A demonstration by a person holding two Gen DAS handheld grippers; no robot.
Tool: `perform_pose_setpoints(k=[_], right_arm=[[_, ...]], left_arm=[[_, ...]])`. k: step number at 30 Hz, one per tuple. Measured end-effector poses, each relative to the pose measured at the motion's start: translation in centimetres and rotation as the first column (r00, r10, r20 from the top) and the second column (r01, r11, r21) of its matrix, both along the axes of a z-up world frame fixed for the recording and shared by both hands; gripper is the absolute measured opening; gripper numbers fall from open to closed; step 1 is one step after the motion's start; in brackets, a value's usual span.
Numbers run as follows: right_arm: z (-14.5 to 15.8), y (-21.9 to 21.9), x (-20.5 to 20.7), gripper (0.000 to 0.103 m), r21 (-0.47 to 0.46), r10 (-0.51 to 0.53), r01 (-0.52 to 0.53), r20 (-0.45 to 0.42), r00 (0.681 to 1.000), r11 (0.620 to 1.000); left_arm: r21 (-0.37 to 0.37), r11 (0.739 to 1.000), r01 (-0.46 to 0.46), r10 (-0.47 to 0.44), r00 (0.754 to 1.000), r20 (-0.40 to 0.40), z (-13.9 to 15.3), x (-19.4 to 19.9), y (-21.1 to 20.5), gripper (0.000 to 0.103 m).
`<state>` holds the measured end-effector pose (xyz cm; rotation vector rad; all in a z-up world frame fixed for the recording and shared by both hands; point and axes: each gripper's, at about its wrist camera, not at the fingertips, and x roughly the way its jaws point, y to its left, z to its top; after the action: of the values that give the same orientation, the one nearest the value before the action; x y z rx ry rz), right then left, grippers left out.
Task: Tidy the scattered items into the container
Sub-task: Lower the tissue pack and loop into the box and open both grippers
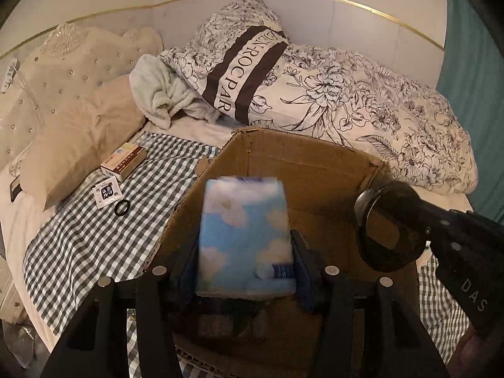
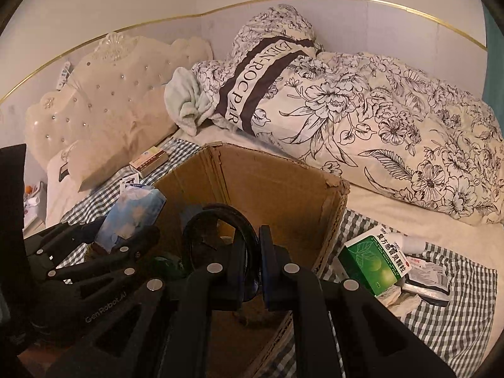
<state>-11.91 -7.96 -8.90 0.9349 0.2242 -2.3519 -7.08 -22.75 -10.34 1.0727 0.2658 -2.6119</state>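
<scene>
Far left, on the checked cloth (image 1: 94,236): small brown-and-white carton (image 1: 124,161), flat sachet (image 1: 107,192) and small black band (image 1: 122,208), lying close together, well apart from the cardboard box (image 1: 315,170).
Left tool (image 1: 245,252): jaws apart on either side of the blue cloud-print tissue pack (image 1: 244,236); cannot tell whether the pads still press on it, the pack being blurred while the tool is sharp.
Tissue pack: upright over the open box, near its left wall, not yet resting on the bottom.
Cardboard box: middle of the bed, flaps up, mouth open; bottom mostly hidden by both tools.
Right tool (image 2: 255,252): jaws together, clamped on the rim of a black hoop (image 2: 220,236), held over the box mouth near its right side.
Far right, on the cloth: green medicine box (image 2: 376,258), white bottle (image 2: 412,242) and crumpled packets (image 2: 428,274), outside the box.
Step in hand: judged to be the drop-off of pack and hoop together.
Next move: probably letting both fall clear inside, lifting out past the flaps, then reaching for the left trio or the right heap.
</scene>
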Motion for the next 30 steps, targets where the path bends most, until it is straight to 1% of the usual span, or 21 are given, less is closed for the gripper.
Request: perform_pose_setpoints(k=[1, 3, 6, 9, 10, 12, 13, 14, 16, 18, 20, 23, 24, 26, 28, 30], right_arm=[[-0.1, 0.0, 0.0, 0.008, 0.0, 0.001, -0.001, 0.002, 1.0, 1.0], [-0.2, -0.1, 0.0, 0.008, 0.0, 0.004, -0.004, 0.006, 1.0, 1.0], [-0.4, -0.1, -0.1, 0.008, 0.0, 0.007, -0.007, 0.011, 1.0, 1.0], [-0.6, -0.3, 0.0, 0.008, 0.006, 0.011, -0.011, 0.02, 1.0, 1.0], [-0.7, -0.3, 0.0, 0.011, 0.01, 0.013, -0.013, 0.023, 1.0, 1.0], [-0.6, -0.4, 0.2, 0.035, 0.023, 0.004, -0.005, 0.015, 1.0, 1.0], [-0.5, -0.4, 0.3, 0.054, 0.036, -0.016, 0.016, 0.002, 1.0, 0.999], [-0.4, -0.2, 0.4, 0.061, 0.043, -0.035, 0.035, -0.008, 0.999, 0.998], [0.1, 0.3, 0.5, 0.062, 0.008, -0.023, 0.023, 0.0, 1.0, 1.0], [0.6, 0.6, 0.9, 0.063, 0.004, -0.026, 0.026, -0.009, 1.0, 1.0], [1.0, 0.8, 1.3, 0.07, 0.002, -0.029, 0.029, -0.025, 0.999, 1.0], [1.7, 1.5, 1.8, 0.076, -0.01, -0.048, 0.048, -0.037, 0.998, 0.999], [1.9, 1.8, 1.9, 0.077, -0.013, -0.054, 0.054, -0.039, 0.998, 0.998], [2.3, 2.6, 2.0, 0.084, -0.02, -0.072, 0.071, -0.044, 0.996, 0.997], [2.8, 3.6, 2.1, 0.088, -0.024, -0.096, 0.095, -0.049, 0.994, 0.995], [3.2, 4.5, 2.2, 0.091, -0.035, -0.118, 0.116, -0.051, 0.992, 0.993]], left_arm=[[-0.003, 1.0, -0.002, 0.002, 1.0, -0.001, 0.1, 0.0, 0.1, 0.068], [-0.011, 1.0, -0.004, 0.004, 1.0, -0.006, 0.3, 0.2, 0.2, 0.079], [-0.029, 0.999, -0.014, 0.013, 1.0, -0.015, 0.9, 0.6, 0.3, 0.08], [-0.035, 0.999, -0.032, 0.031, 0.999, -0.027, 1.5, 1.0, 0.1, 0.084], [-0.032, 0.999, -0.035, 0.034, 0.999, -0.03, 1.7, 1.2, 0.0, 0.084], [-0.03, 0.999, -0.04, 0.039, 0.999, -0.034, 2.1, 1.4, -0.2, 0.085], [-0.032, 0.998, -0.052, 0.051, 0.998, -0.036, 2.3, 1.6, -0.4, 0.085], [-0.03, 0.998, -0.057, 0.056, 0.998, -0.04, 2.5, 1.7, -0.6, 0.086], [-0.017, 0.998, -0.063, 0.063, 0.997, -0.048, 2.9, 2.0, -0.8, 0.089], [-0.015, 0.998, -0.069, 0.068, 0.996, -0.056, 3.4, 2.3, -0.8, 0.09], [-0.015, 0.998, -0.068, 0.067, 0.996, -0.063, 3.8, 2.5, -0.6, 0.091], [-0.027, 0.997, -0.068, 0.066, 0.995, -0.075, 4.6, 2.9, -0.2, 0.095], [-0.026, 0.998, -0.064, 0.062, 0.995, -0.081, 4.9, 3.0, -0.1, 0.097], [-0.023, 0.998, -0.064, 0.062, 0.993, -0.098, 5.5, 3.4, 0.1, 0.103], [-0.016, 0.998, -0.062, 0.059, 0.991, -0.118, 6.2, 3.8, 0.4, 0.103], [-0.014, 0.998, -0.055, 0.052, 0.99, -0.128, 6.8, 4.0, 0.9, 0.103]])
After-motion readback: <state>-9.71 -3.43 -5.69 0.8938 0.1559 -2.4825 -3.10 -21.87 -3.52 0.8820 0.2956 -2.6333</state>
